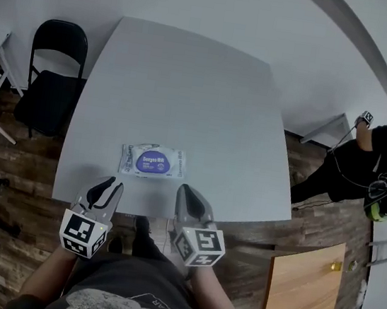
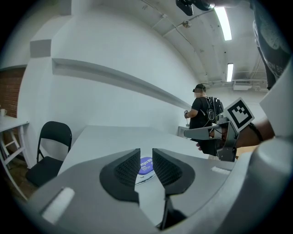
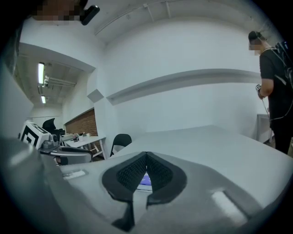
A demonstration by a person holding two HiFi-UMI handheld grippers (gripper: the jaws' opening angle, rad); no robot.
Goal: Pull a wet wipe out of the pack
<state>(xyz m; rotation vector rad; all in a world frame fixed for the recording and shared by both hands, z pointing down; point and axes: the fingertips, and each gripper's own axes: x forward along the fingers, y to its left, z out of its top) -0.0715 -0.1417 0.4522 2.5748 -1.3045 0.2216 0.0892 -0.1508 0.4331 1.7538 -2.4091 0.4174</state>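
Pack (image 1: 152,161): flat on table (image 1: 181,91), close to its near edge, about mid-width, purple label up.

Handling, as judged: soft film pouch, light, likely to slide or lift off table under pull. Contents limp, damp, easily torn. Pin one end of pack down; pinch wipe at the opening under the label; draw out slowly. Label flap state not readable.

Left gripper (image 1: 113,184): at table's near edge, jaws slightly apart, nothing between.

Right gripper (image 1: 186,189): at same edge, jaws pressed together, empty.

Chair (image 1: 53,88) at table's left side; person (image 1: 378,162) well beyond table's right side. No obstruction between near edge and pack.
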